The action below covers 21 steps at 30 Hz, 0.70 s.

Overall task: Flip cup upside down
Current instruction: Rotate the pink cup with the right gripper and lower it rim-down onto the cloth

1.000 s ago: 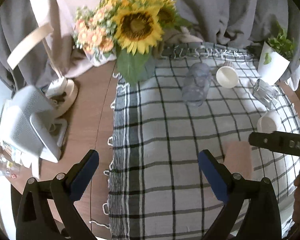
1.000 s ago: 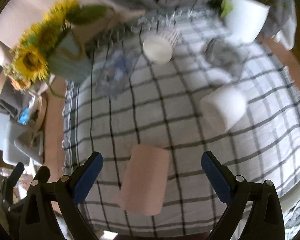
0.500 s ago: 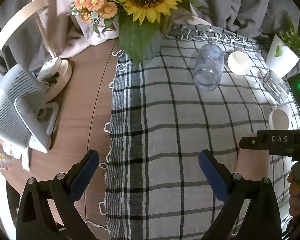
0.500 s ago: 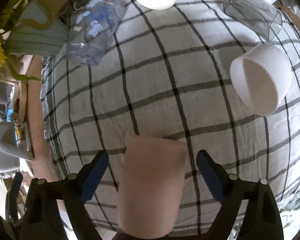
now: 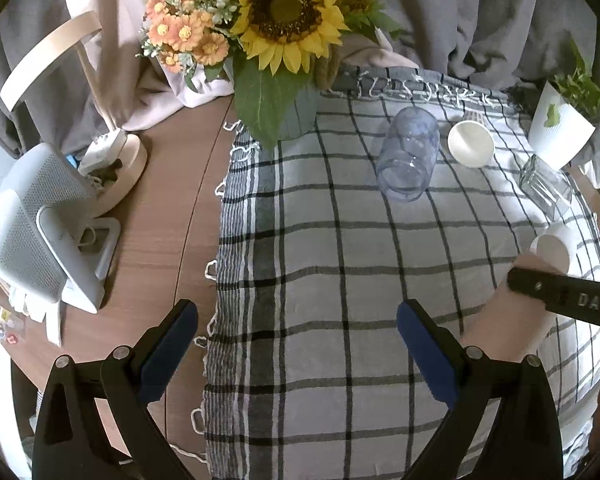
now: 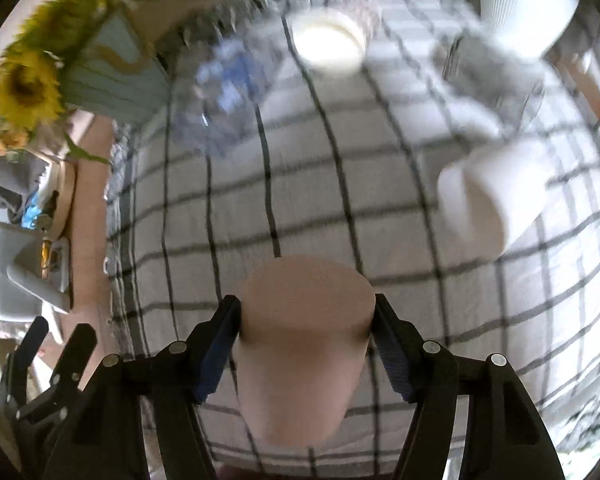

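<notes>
Both blue pads (image 6: 216,354) of the right gripper (image 6: 306,316) are pressed against the sides of the pink cup (image 6: 300,344), which is clamped between them near its flat closed end; that end faces away from the camera, over the near part of the checked cloth (image 6: 320,204). Whether the cup is touching the cloth cannot be told from the blurred right wrist view. In the left wrist view the same cup (image 5: 508,320) is seen at the right edge, crossed by a black finger of the right gripper (image 5: 560,298).

No object is held by the left gripper (image 5: 296,344): its jaws are spread wide over the cloth (image 5: 340,260) at its left border, beside the bare wooden table (image 5: 156,216).

Farther back on the cloth, a clear bluish jar (image 5: 408,154) is lying on its side, with a white paper cup (image 5: 470,144) just beside it, a clear glass (image 5: 544,186) tipped over near a white plant pot (image 5: 560,136), and a white mug (image 5: 554,244) lying just behind the pink cup. A vase of sunflowers (image 5: 284,12) is placed at the far left corner of the cloth.
</notes>
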Motion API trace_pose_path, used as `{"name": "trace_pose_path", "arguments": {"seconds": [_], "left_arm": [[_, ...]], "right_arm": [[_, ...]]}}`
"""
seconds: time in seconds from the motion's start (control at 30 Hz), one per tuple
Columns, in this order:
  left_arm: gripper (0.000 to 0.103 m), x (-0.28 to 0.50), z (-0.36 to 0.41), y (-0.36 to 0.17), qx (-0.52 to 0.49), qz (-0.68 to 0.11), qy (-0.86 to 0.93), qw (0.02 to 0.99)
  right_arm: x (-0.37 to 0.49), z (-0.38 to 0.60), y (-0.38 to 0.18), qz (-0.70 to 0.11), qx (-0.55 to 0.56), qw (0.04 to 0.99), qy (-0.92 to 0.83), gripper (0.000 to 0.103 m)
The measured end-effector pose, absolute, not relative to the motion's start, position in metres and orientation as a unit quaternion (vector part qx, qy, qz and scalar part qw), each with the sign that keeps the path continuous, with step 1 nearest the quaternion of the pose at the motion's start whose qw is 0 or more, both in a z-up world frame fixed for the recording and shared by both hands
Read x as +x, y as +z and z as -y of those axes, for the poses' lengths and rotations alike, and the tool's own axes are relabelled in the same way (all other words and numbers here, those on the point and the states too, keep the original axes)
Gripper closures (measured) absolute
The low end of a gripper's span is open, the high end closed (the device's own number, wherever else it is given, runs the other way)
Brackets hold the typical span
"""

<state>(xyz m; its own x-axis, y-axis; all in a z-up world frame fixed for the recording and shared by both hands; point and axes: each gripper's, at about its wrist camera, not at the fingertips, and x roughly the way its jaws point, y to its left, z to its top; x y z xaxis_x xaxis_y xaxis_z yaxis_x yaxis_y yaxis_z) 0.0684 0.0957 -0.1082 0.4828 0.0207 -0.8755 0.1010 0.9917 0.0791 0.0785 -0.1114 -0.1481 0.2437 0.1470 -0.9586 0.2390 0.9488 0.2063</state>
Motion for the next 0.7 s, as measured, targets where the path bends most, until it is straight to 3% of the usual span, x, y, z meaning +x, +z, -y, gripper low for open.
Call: {"name": "trace_pose_path", "arguments": {"seconds": [0.27,0.7], "left_arm": [[0.001,0.062,-0.083,-0.112,0.073,-0.51,-0.014,0.857],[0.002,0.056,-0.088,-0.114,0.058,-0.516,0.01,0.855]], "right_arm": [[0.071,0.102,-0.127,-0.565,0.052,0.823,-0.037,0.038],[0.095,0.078,-0.138,-0.552,-0.011,0.833,-0.022,0.038]]}}
